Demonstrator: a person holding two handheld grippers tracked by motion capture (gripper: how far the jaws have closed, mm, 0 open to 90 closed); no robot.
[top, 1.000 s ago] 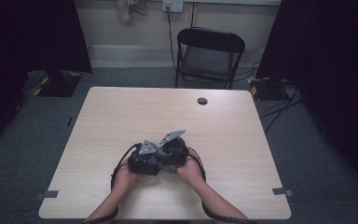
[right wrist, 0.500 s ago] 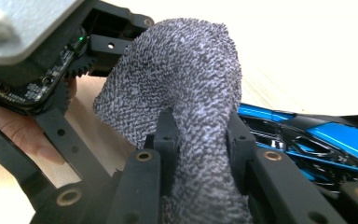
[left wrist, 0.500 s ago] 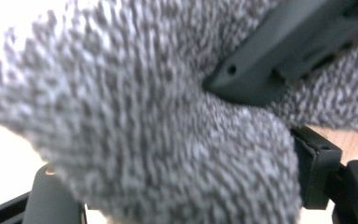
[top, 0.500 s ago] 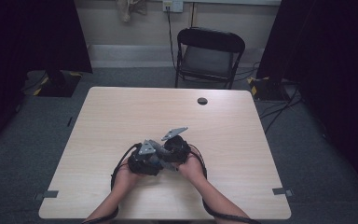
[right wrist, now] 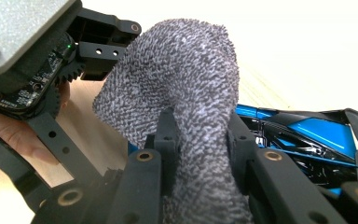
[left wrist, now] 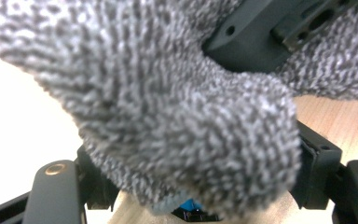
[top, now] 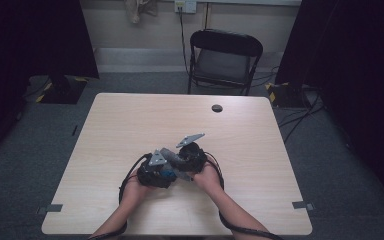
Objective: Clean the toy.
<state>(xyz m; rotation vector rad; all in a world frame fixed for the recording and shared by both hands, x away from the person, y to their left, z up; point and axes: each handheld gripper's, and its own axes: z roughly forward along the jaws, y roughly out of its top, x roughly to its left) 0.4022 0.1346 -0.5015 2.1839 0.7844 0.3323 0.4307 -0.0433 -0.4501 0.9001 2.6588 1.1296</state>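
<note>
Pale wood counter, dark curtains around. My right tongs are clamped on a grey knitted cloth, fabric bunched between the jaws. My left tongs, just beside them, stand apart, the same cloth draped right over their front. Blue-black object sits behind the cloth.

the grey cloth is a coarse, nubbly knit, fuzzy and totally matt. the right tool pinching it looks like matt black plastic with brassy metal rivets, and the worktop is smooth pale wood-look laminate.
</note>
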